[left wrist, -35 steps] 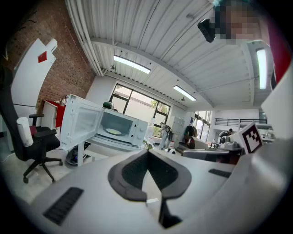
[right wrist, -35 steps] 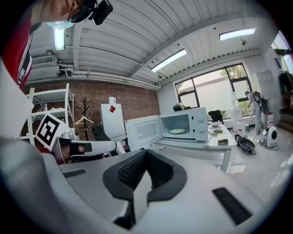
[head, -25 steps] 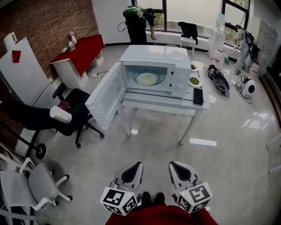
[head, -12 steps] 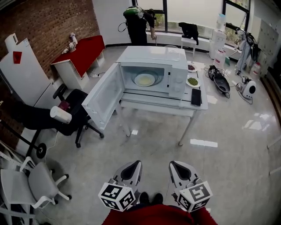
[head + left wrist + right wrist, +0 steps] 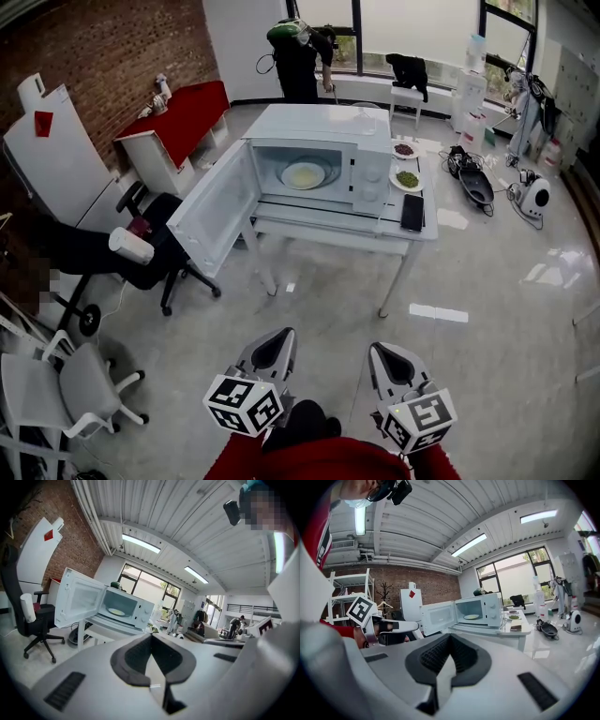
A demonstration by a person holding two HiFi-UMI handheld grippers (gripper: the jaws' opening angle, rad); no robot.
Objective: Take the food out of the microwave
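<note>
The left tongs and right tongs are closed on nothing at the near edge, with bare floor between them and the far tabletop. The food plate is seen inside the microwave, its contents too small to tell. The open door is swung left, near a black chair.

L gripper and R gripper held low, side by side at near edge, both aimed fwd; jaws together on each, nothing between.
</note>
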